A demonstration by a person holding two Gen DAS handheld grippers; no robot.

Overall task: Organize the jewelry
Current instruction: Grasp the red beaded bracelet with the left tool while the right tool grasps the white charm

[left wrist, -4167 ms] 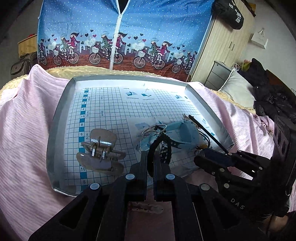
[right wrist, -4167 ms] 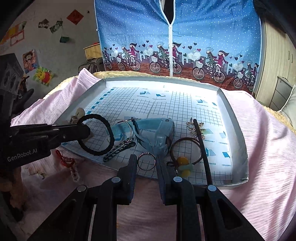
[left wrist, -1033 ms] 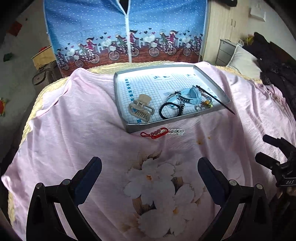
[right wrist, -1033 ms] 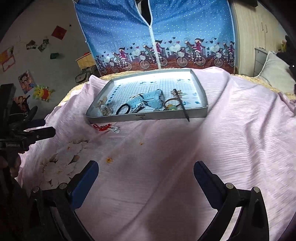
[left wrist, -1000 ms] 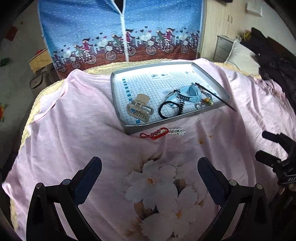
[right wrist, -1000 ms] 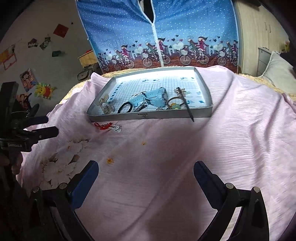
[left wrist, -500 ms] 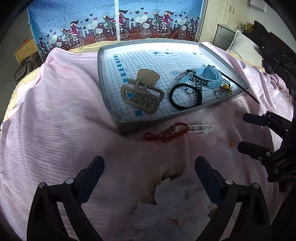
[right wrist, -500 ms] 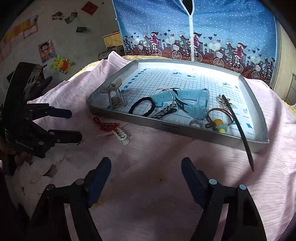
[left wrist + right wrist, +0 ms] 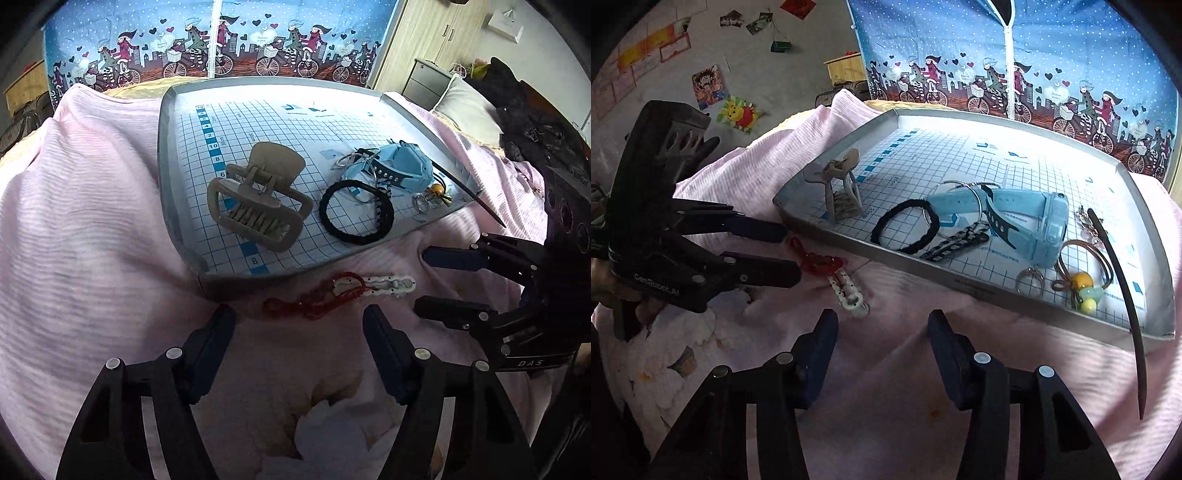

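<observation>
A red cord bracelet [image 9: 325,299] with a white beaded piece [image 9: 847,290] lies on the pink sheet just outside the front rim of the grey grid tray [image 9: 166,147]. My left gripper [image 9: 297,328] is open and empty, its fingers on either side of the red cord. The right gripper [image 9: 882,328] is open too, just short of the white piece. In the tray lie a beige claw clip [image 9: 258,199], a black hair tie [image 9: 356,212], a blue watch [image 9: 1027,218], black hairpins [image 9: 956,242] and rings.
A thin black stick [image 9: 1123,280] leans over the tray's right front corner. A bead hair tie [image 9: 1082,284] lies near it. Behind the tray hangs a blue bicycle-print curtain [image 9: 221,37]. A pillow [image 9: 465,110] and dark clothes [image 9: 535,122] lie far right.
Both grippers have come in close to the bracelet, and their jaws have narrowed while staying open. Several seconds ago the left gripper held the black hair tie, which now lies in the tray.
</observation>
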